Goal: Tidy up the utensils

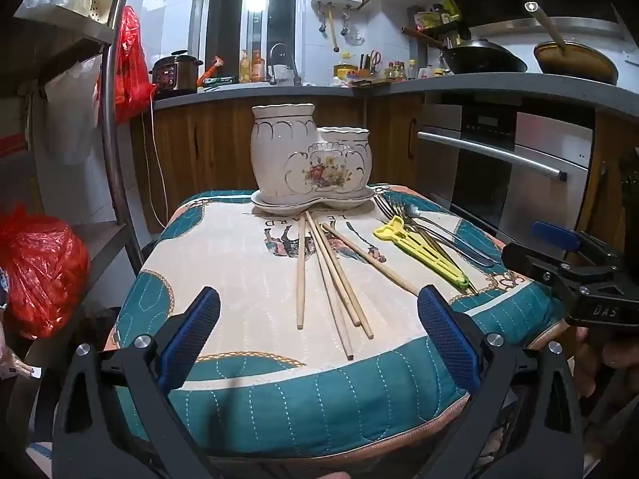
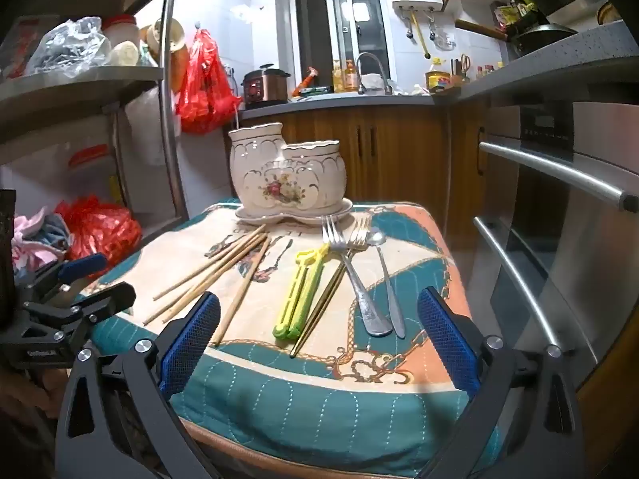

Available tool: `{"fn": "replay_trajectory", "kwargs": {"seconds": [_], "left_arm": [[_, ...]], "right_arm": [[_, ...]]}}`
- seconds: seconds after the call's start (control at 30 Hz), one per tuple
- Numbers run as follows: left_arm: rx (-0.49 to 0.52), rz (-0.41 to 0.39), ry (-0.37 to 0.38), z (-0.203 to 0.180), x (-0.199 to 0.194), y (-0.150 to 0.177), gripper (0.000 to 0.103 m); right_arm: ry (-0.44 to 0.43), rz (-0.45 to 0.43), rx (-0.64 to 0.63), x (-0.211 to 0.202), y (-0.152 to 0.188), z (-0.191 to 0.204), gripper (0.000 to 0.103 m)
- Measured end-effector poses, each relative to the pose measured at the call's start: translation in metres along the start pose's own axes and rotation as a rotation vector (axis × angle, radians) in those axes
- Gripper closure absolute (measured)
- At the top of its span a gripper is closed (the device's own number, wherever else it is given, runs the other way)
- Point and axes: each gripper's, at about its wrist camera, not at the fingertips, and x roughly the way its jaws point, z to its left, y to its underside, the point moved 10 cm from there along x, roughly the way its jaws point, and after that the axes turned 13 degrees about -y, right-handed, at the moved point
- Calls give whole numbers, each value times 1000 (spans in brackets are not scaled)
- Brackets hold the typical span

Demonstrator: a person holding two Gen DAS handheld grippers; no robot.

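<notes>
We are in a small kitchen with wooden cabinets, a grey counter, a steel oven front on the right and a metal shelf rack on the left. In front of us a cushioned stool wears a teal, cream and orange quilted cover; upside-down printed letters near its far edge read partly "ARD" and "LE", the rest hidden.

At the far edge stands a white ceramic utensil holder with two compartments, gold trim and a flower motif, on its matching tray. Bare wooden chopsticks lie fanned over the middle of the cover, their far tips touching the tray. Toward the right edge lie a yellow-green plastic clip, a gold-coloured utensil beside it, a silver fork and a spoon.

Our left gripper hovers at the near edge, jaws wide apart, holding nothing. Our right gripper does likewise; seen from the left camera its body shows the moulded letters "DAS".
</notes>
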Motion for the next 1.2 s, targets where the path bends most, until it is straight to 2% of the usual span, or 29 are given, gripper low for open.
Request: {"fn": "replay_trajectory", "kwargs": {"seconds": [1.2], "left_arm": [[-7, -4, 14, -4, -2, -3, 5]], "right_arm": [[0, -8, -7, -1, -1, 0, 5]]}}
